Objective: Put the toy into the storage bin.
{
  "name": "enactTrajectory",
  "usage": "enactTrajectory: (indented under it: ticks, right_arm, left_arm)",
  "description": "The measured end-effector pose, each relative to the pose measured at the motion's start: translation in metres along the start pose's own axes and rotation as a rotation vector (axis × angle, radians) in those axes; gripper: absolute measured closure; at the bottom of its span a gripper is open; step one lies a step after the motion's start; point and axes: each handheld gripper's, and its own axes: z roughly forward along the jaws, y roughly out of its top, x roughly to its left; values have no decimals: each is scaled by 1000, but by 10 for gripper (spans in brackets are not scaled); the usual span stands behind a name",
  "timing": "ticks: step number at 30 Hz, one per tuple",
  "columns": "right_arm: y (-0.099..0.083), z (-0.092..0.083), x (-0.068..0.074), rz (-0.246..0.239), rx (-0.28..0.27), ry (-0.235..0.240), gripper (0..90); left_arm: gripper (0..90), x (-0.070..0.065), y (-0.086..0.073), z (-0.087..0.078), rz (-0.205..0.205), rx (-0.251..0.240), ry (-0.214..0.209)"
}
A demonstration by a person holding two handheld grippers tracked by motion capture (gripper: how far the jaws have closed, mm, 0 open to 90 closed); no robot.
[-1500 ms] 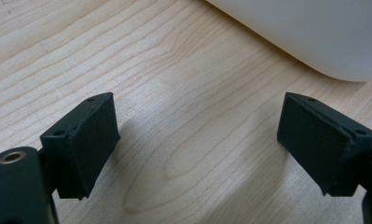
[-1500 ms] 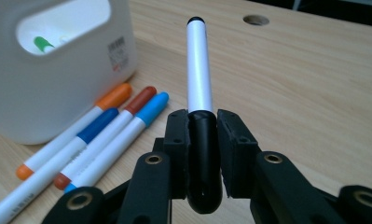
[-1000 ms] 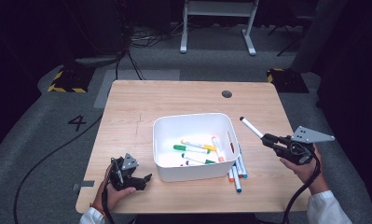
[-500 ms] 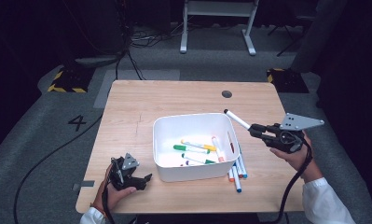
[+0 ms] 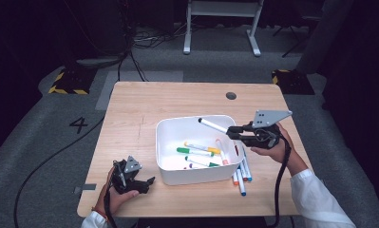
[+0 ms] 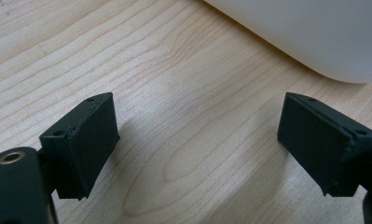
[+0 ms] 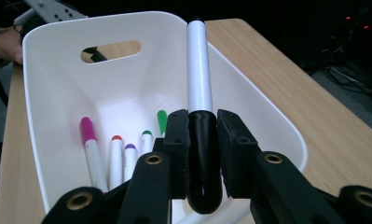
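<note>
Item: black-capped white marker [image 7: 198, 70]. I am gripping its capped end in my right gripper [image 5: 239, 133], fingers [image 7: 176, 140] closed on it, barrel pointing straight ahead over the white bin [image 5: 165, 159]. The bin is lying directly below and ahead.

My left gripper [image 5: 146, 183] is sitting idle, fingers spread on the table [image 6: 183, 116].

The right gripper view is showing the sorted markers [image 7: 111, 156] inside; the high view is adding loose markers [image 5: 241, 173] outside the bin.
</note>
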Motion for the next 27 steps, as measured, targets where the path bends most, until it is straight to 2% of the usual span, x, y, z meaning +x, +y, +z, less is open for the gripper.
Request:
enactTrajectory:
  ticks: [7,16,24,27]
  right_arm:
    - [6,24,2,-29,50,80,751]
    - [12,51,9,-113,166,204,751]
    - [9,61,23,-155,253,290,751]
    - [7,62,26,-171,288,308,751]
  left_arm:
    - [124,0,0,0,0,1,-1]
    - [124,0,0,0,-1,0,1]
    - [124,0,0,0,-1,1,-1]
    - [124,0,0,0,0,0,0]
